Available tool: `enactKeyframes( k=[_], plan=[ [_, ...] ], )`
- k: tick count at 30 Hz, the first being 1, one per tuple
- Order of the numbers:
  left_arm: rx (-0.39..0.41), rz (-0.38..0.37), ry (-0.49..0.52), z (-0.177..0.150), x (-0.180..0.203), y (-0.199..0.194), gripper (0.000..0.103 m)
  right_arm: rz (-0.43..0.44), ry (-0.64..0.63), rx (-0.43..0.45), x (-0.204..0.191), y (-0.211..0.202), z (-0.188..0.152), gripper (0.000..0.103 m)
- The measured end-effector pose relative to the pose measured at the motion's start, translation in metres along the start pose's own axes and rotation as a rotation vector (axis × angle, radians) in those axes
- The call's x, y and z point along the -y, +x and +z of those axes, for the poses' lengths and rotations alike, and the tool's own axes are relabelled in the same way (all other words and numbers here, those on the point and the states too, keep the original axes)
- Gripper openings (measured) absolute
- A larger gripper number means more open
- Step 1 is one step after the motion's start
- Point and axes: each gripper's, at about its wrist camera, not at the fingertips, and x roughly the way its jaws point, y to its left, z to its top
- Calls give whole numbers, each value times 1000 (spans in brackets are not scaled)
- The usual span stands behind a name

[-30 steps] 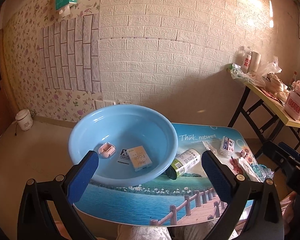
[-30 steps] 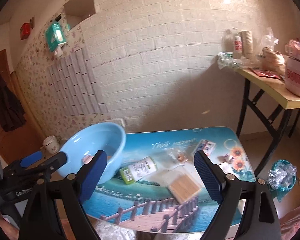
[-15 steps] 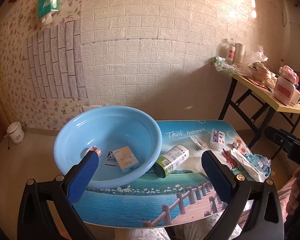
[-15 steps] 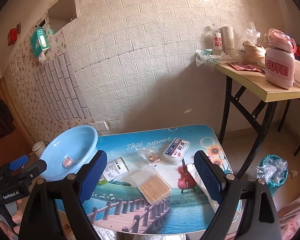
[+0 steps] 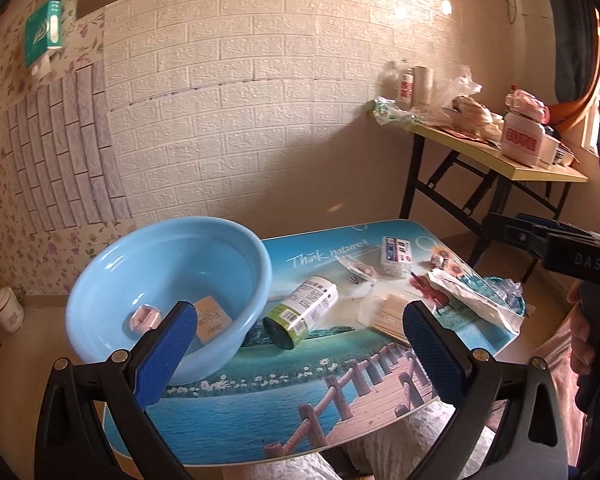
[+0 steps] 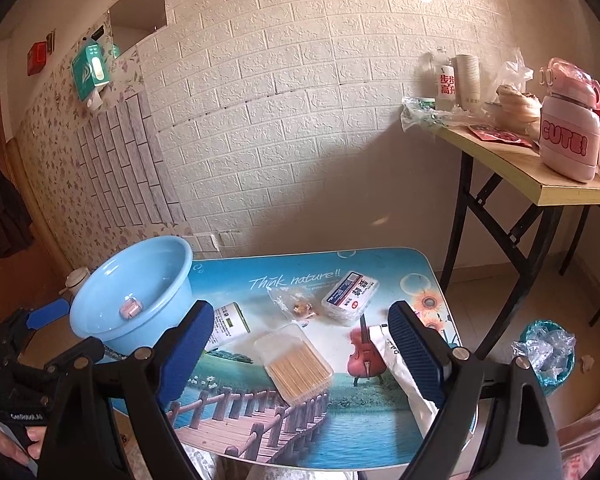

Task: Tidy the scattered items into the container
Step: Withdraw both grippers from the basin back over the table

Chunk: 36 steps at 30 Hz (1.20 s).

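Note:
A light blue basin [image 5: 172,276] [image 6: 136,292] stands on the left of a small printed table [image 5: 284,408] [image 6: 340,432]. It holds a tan card box [image 5: 212,320] and a small pink item [image 5: 144,318] [image 6: 131,307]. On the table lie a green-and-white bottle [image 5: 300,310] [image 6: 228,322], a clear toothpick box [image 5: 388,312] [image 6: 298,362], a white-blue pack [image 5: 396,256] [image 6: 350,292], a clear bag [image 6: 296,304] and a white pouch [image 5: 472,296] [image 6: 408,376]. My left gripper [image 5: 300,356] and right gripper [image 6: 300,356] are open and empty above the near edge.
A yellow folding table [image 6: 532,168] with a pink "CUTE" bottle [image 6: 568,132] and bags stands to the right. A teal bin with plastic [image 6: 548,356] sits on the floor by the table's right side. A brick wall is behind.
Both grippers have swung to the right and drawn back; the scattered items have come more into the middle of both views. Both stay open and empty.

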Motion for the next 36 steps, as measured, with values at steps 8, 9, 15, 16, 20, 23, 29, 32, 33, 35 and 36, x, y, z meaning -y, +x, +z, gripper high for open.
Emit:
enactKeyframes(
  k=[8, 9, 15, 16, 20, 23, 29, 32, 33, 35, 36],
  plan=[
    [-13, -43, 20, -4, 8, 8, 103, -21, 2, -12, 10, 3, -3, 90],
    [-16, -48, 24, -5, 10, 10, 103, -23, 0, -13, 11, 2, -3, 90],
    [-39, -83, 55, -15, 23, 23, 103, -43, 11, -15, 23, 2, -4, 90],
    [-44, -88, 58, -17, 24, 27, 103, -46, 16, -17, 26, 3, -5, 90],
    [-73, -106, 58, -23, 28, 40, 103, -56, 21, -33, 33, 9, -7, 90],
    [-96, -110, 64, -27, 31, 50, 103, -59, 18, -45, 39, 15, -10, 90],
    [-111, -132, 71, -32, 40, 65, 103, -69, 23, -77, 54, 30, -18, 90],
    [-123, -119, 83, -34, 44, 75, 103, -71, 12, -87, 59, 36, -21, 90],
    [-125, -113, 82, -34, 44, 78, 103, -75, 7, -91, 61, 38, -22, 90],
    [-125, -94, 82, -36, 44, 84, 103, -74, -8, -97, 65, 42, -24, 90],
    [-123, -78, 87, -37, 44, 87, 103, -73, -16, -99, 66, 43, -26, 90]
  ],
)
